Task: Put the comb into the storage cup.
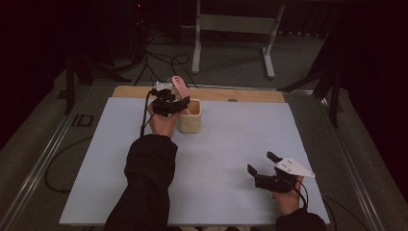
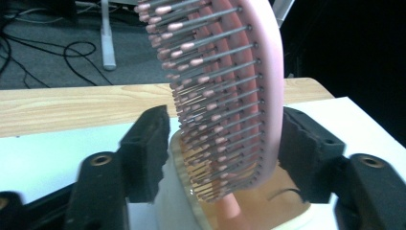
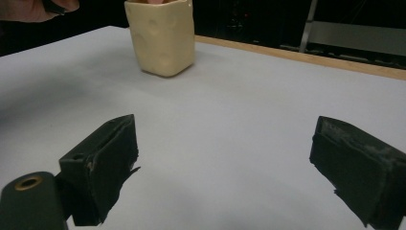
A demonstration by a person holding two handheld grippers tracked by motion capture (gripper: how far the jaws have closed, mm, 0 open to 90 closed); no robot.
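A pink hairbrush point(image 1: 180, 84) stands handle-down in a cream cup point(image 1: 190, 118) near the table's far edge. Its head leans up and back out of the cup. My left gripper point(image 1: 182, 102) is at the cup's left, over its rim. In the left gripper view the brush head point(image 2: 239, 72) sits between the pads, bristles toward the left pad point(image 2: 149, 148) and its back against the right pad; the cup's wall point(image 2: 174, 206) is just below. My right gripper point(image 1: 261, 162) hovers open near the front right, pointing at the cup point(image 3: 163, 38), nothing between its jaws point(image 3: 225, 143).
A white sheet point(image 1: 216, 159) covers the table, with a strip of bare wood point(image 1: 250, 95) along the far edge. A person's dark sleeve point(image 1: 146, 183) reaches up the left middle. Cables point(image 1: 163, 60) and a white stand point(image 1: 231, 29) lie on the floor beyond.
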